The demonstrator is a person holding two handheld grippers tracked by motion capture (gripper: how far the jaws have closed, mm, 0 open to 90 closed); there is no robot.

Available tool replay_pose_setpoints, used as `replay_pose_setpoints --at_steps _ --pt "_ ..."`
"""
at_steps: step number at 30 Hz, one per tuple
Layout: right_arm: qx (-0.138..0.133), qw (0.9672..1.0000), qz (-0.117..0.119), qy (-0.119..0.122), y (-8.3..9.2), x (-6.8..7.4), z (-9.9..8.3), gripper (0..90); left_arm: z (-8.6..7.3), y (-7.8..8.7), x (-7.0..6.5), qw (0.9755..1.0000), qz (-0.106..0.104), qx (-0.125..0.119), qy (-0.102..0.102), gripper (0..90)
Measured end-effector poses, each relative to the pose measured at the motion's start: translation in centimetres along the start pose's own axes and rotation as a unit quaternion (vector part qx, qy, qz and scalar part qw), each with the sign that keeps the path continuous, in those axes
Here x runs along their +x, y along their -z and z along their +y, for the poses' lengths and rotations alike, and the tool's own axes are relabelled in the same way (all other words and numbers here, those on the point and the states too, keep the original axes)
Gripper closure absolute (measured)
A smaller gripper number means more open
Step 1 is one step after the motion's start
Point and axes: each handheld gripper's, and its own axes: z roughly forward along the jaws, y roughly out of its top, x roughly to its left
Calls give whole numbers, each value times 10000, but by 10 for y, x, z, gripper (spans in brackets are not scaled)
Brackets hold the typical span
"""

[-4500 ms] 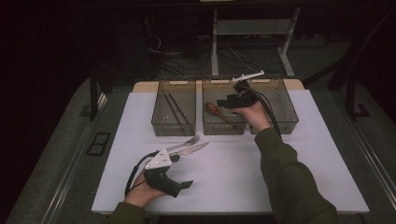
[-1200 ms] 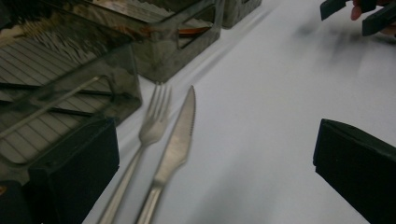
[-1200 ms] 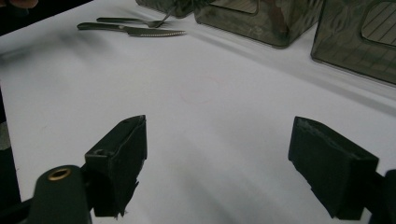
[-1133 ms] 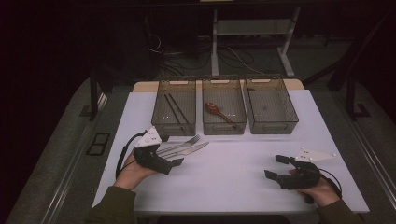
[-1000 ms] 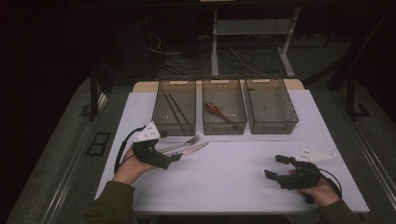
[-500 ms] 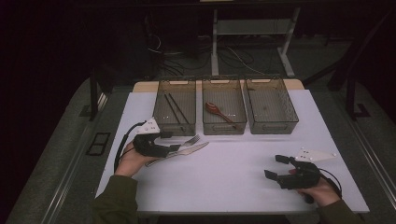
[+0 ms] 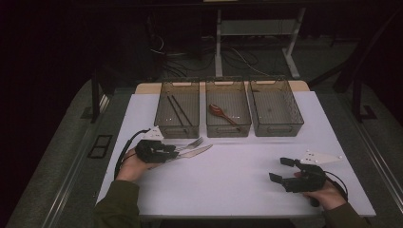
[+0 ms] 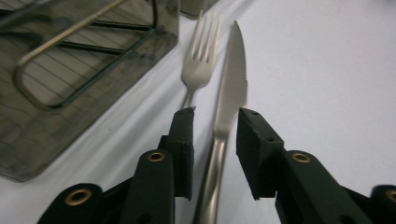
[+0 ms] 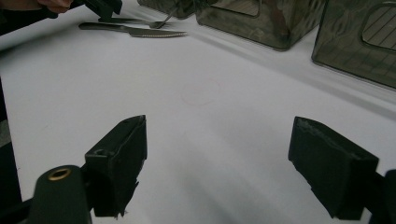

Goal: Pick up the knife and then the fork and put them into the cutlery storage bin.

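The left gripper (image 8: 215, 116), its jaws just narrowing around the knife (image 8: 224, 116) handle on the table (image 7: 247, 175) beside the fork (image 8: 198, 65), should clamp squarely; the right gripper (image 9: 219, 163) idles wide open, empty.

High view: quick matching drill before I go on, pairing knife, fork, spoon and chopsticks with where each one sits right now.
Things:
1. knife
2. fork
3. spoon
4. chopsticks

Places:
A. in the middle bin
B. on the table, its handle between the left gripper jaws
C. in the left bin
D. on the table just outside those jaws, toward the left bin

Pairs: 1-B, 2-D, 3-A, 4-C
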Motion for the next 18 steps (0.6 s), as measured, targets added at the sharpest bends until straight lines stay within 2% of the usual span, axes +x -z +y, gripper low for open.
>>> replay_pose_setpoints --at_steps 15,18 --pt "-10 10000 -10 5 1 0 0 197 -6 -8 0 9989 23 415 -220 732" --pt "-7 10000 -12 7 1 0 0 197 -7 -9 -1 9988 2 432 -213 748"
